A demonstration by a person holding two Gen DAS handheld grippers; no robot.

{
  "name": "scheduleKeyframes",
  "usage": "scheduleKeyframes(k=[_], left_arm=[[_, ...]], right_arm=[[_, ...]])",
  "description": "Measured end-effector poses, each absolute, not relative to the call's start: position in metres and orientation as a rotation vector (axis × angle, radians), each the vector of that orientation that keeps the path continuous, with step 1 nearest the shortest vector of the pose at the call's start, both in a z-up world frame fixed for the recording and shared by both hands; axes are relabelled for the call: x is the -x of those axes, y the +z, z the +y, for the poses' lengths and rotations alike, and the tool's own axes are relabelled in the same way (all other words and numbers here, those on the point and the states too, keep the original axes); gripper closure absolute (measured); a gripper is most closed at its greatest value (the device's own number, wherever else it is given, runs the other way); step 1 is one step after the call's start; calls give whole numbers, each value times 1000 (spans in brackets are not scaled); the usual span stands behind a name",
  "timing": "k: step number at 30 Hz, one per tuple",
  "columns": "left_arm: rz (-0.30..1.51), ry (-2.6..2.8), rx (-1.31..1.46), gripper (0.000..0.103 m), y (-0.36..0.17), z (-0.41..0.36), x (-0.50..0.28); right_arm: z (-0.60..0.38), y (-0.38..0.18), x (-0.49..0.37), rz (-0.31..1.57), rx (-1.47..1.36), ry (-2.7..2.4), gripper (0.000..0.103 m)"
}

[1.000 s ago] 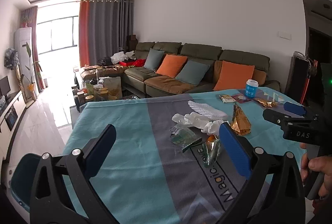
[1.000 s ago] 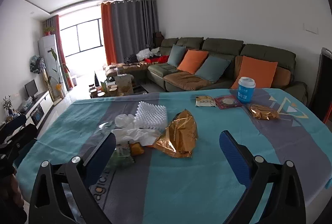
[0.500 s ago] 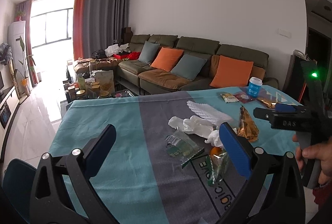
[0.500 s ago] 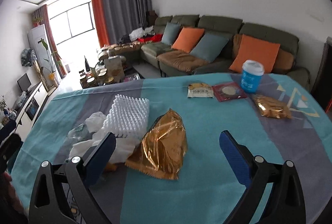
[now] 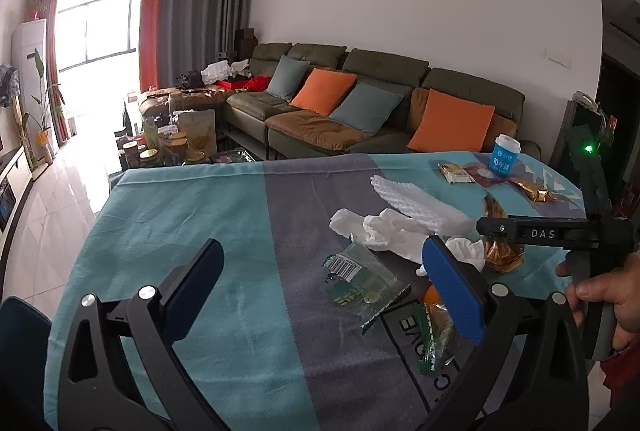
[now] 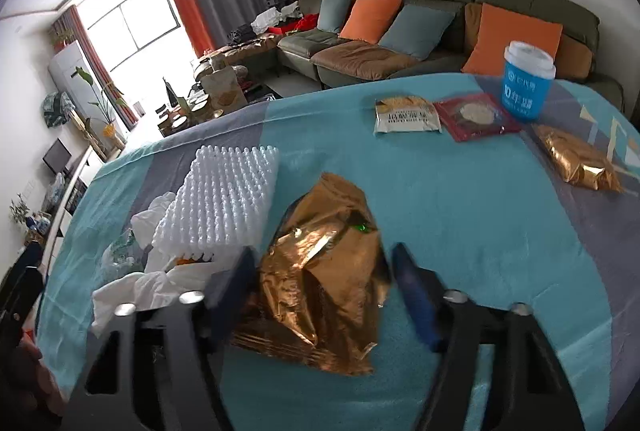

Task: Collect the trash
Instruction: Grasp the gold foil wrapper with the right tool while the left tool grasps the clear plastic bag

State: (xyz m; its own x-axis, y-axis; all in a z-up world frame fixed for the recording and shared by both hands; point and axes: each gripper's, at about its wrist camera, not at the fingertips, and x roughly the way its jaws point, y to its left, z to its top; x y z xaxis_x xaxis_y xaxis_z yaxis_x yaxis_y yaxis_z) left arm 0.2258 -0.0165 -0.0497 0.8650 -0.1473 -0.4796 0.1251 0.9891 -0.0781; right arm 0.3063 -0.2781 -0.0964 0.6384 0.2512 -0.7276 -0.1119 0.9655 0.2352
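right gripper open around gold bag, not squeezing | bag lies flat on table, long way pointing from gripper to sofa | left gripper open, holds nothing

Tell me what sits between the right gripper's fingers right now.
The crumpled gold foil bag lies between the right gripper fingers, which are spread on either side; the right wrist view shows it.
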Motion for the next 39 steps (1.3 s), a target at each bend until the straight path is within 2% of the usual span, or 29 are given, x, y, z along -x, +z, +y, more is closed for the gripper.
scheduleKeyframes(k=[1,3,5,8,17,20,23,28,30,34,36,39], left_arm=[[513,-145,46,5,-52,-17,-228],[531,-154,53,5,-56,-18,-232],[549,-158,62,5,-59,-20,-236],[580,-182,106,5,-64,-19,-246],[705,-230,151,7,-86,-26,-275],[745,-230,154,19,-92,-29,-284],[790,-218,167,36,-99,-28,-292],[825,-256,187,44,-105,-29,-298],[826,-274,188,52,-106,-31,-299],[830,-297,197,62,-107,-32,-300],[823,-310,199,76,-107,-33,-299],[816,-312,198,80,-105,-33,-298]], right_arm=[[-279,-97,-306,856,-176,212,43],[-282,-97,-304,848,-189,213,55],[-284,-97,-304,848,-201,218,62],[-288,-98,-306,846,-204,214,85],[-295,-96,-300,818,-226,247,91],[-296,-94,-298,804,-227,249,92],[-296,-93,-297,803,-226,249,92],[-295,-93,-298,804,-227,254,93],[-295,-93,-297,799,-229,256,93],[-296,-90,-292,789,-232,251,93],[-297,-88,-290,780,-235,245,93],[-299,-83,-286,767,-235,241,93]])
